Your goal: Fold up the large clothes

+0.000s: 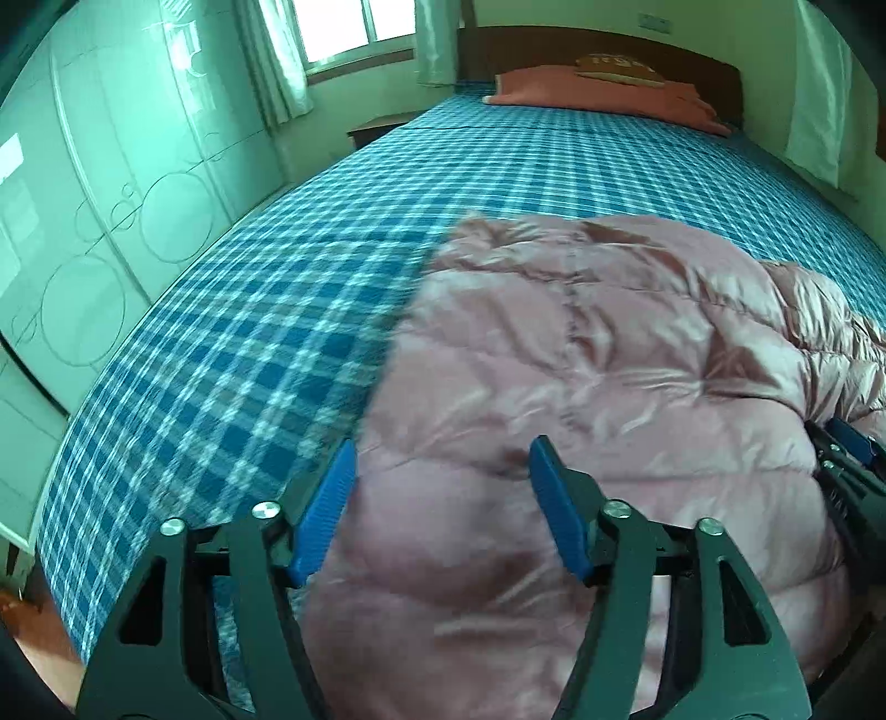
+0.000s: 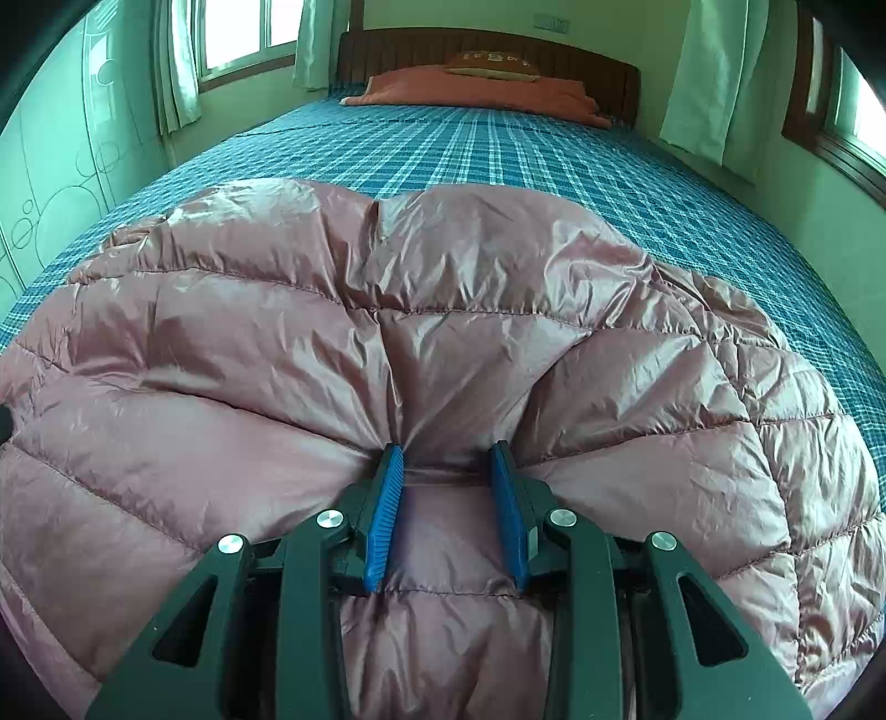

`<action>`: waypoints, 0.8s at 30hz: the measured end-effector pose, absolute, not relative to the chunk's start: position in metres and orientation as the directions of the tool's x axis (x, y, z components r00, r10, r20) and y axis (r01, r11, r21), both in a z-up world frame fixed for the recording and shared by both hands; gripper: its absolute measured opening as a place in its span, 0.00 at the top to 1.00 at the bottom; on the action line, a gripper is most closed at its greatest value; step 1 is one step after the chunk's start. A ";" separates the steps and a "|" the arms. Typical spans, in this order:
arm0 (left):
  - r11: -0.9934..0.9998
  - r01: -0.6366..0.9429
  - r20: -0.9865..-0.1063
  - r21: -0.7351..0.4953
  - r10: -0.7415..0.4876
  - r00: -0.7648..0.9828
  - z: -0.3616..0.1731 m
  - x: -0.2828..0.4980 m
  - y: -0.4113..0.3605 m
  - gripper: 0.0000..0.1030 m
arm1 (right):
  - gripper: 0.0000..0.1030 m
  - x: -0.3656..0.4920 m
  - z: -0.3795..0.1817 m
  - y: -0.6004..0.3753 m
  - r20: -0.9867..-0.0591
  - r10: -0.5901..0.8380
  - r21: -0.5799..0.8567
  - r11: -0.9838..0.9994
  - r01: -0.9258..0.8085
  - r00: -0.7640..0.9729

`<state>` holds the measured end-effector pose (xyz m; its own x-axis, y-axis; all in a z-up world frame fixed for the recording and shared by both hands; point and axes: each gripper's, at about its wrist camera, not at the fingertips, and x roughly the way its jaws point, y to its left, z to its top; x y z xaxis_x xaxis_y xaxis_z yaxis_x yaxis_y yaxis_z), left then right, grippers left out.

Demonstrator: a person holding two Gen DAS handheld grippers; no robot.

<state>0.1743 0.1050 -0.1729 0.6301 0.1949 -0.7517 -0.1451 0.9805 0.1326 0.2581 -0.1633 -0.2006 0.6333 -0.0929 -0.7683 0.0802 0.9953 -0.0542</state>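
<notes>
A pink quilted down jacket lies spread on the near part of the bed. In the left wrist view my left gripper hovers over the jacket's left edge. Its blue pads stand wide apart and press on nothing. My right gripper is shut on a bunched fold of the jacket. Creases run out from its pads. Part of the right gripper also shows at the jacket's right side in the left wrist view.
The bed's blue plaid sheet stretches to a dark wooden headboard, with an orange pillow in front of it. A pale wardrobe stands along the left side, and a small nightstand sits by the curtained window.
</notes>
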 end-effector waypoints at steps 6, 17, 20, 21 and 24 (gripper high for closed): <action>0.977 -0.196 -0.802 -0.088 0.047 0.596 -0.180 0.167 0.160 0.25 | 0.67 0.255 -0.200 -0.163 -0.764 -0.095 -0.057 0.995 0.081 0.638; 0.815 -0.110 -0.726 -0.570 -0.436 0.531 -0.217 0.201 0.175 0.24 | 0.67 0.254 -0.200 -0.161 -0.759 -0.103 -0.065 0.994 0.083 0.643; 0.812 -0.078 -0.713 -0.578 -0.456 0.533 -0.216 0.204 0.162 0.24 | 0.67 0.253 -0.200 -0.160 -0.757 -0.107 -0.069 0.994 0.084 0.645; 0.822 -0.066 -0.716 -0.566 -0.450 0.534 -0.215 0.206 0.158 0.24 | 0.67 0.253 -0.200 -0.159 -0.757 -0.108 -0.070 0.994 0.085 0.645; 0.830 -0.087 -0.728 -0.551 -0.427 0.537 -0.217 0.214 0.157 0.24 | 0.67 0.252 -0.199 -0.158 -0.756 -0.110 -0.071 0.994 0.086 0.646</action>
